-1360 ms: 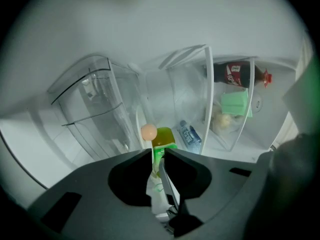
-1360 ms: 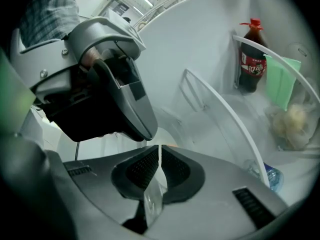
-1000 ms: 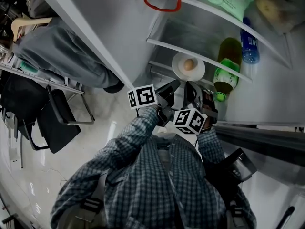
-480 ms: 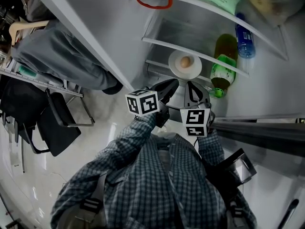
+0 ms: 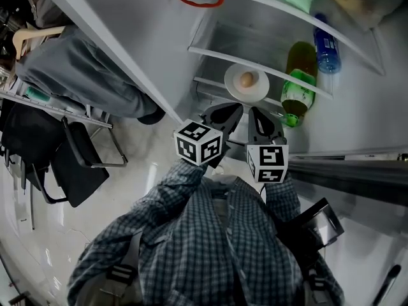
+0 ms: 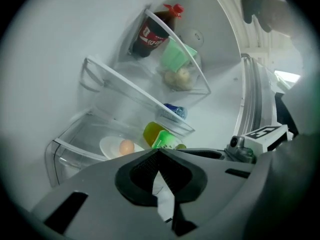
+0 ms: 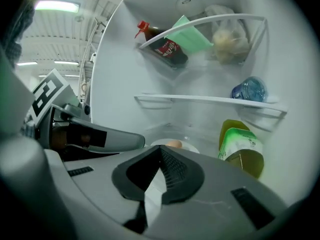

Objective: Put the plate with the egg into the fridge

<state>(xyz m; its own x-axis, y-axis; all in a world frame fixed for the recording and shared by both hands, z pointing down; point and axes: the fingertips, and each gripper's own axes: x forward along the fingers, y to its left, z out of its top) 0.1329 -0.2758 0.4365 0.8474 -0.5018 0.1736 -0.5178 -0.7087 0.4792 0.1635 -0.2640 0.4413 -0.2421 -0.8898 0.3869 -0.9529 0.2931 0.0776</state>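
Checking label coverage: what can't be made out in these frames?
1. Plate, right gripper view: mostly hidden behind the right gripper; only its far rim and the top of the egg show.
2. Plate's near rim, left gripper view: hidden by the left gripper.
3. Red-handled item, head view: cut off by the top edge.
4. Green bottle label, head view: print too small to read.

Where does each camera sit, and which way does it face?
Head view: on the person's head, looking steeply down; shows plaid shirt, left hand-held gripper and right hand-held gripper.
Left gripper view: on the left one, facing the fridge shelves; its shut jaws show.
Right gripper view: on the right one, same.
All three share the plate with the egg.
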